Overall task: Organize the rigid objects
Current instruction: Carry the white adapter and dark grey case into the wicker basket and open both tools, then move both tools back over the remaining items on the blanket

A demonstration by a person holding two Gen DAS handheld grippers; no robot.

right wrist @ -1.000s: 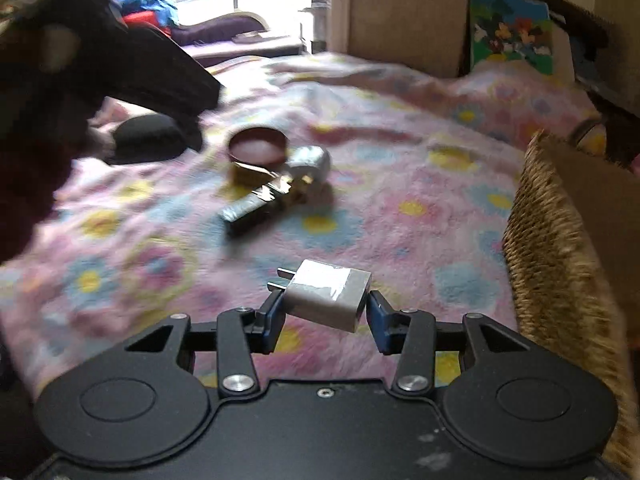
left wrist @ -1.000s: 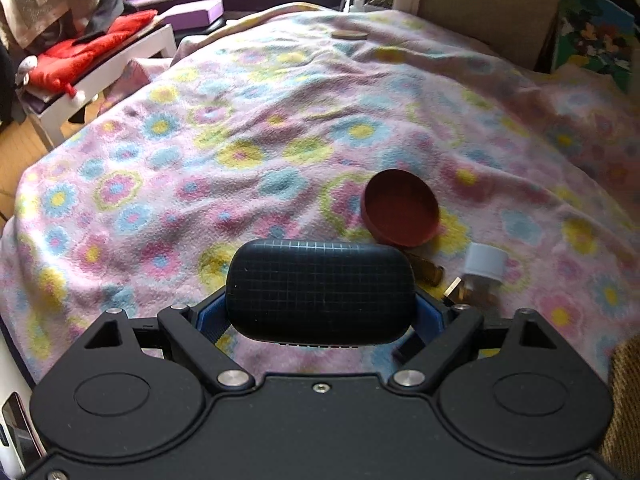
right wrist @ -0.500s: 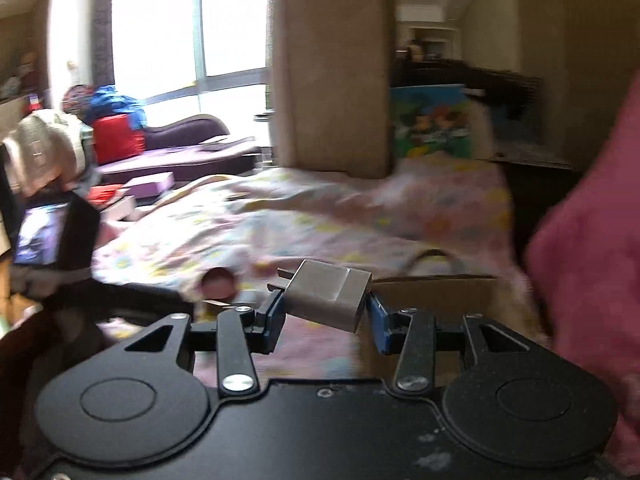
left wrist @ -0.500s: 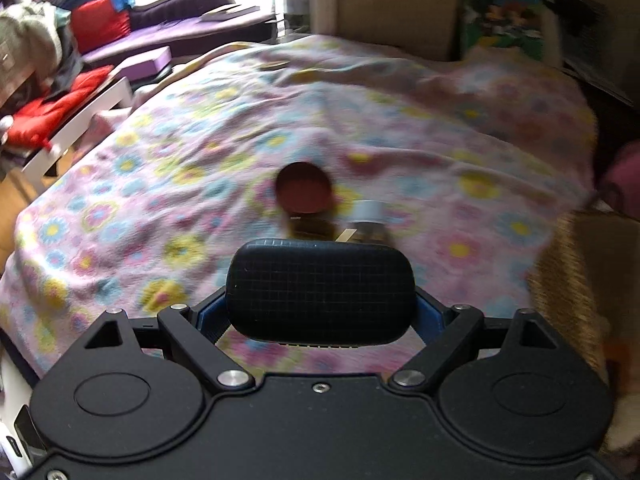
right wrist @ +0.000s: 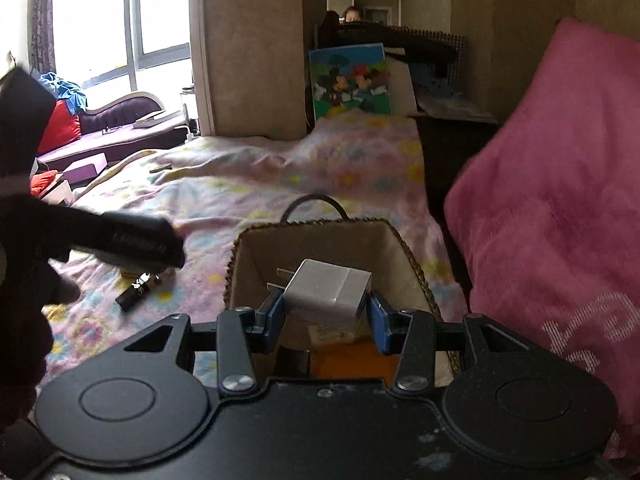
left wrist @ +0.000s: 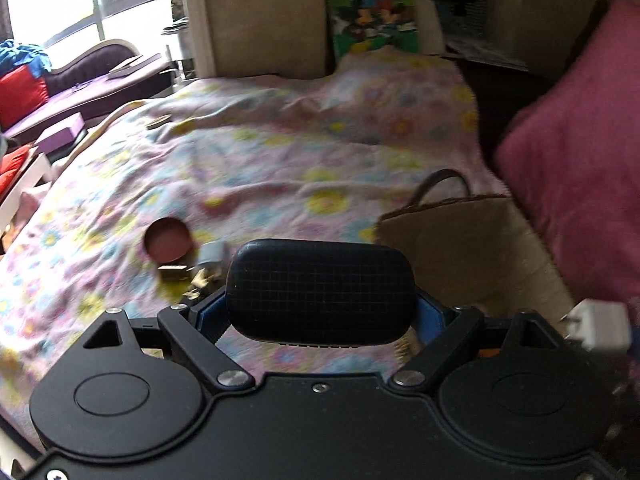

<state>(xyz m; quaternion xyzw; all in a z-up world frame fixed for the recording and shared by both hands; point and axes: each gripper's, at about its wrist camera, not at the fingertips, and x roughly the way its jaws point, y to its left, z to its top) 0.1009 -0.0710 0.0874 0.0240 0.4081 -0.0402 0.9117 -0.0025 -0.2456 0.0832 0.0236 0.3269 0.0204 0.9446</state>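
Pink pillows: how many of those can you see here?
1. A single pink pillow stands upright at the right, beside the woven basket that sits on the flowered blanket. More could lie out of view beyond the frame edges.

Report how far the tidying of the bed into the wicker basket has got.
Done: some items, one orange, already lie inside the woven wicker basket. In hand: the right claw grips a white plug adapter over the basket's opening; the left claw grips a black rounded case. Left: a round red lid, a small grey-capped bottle and a black tube remain on the floral blanket.
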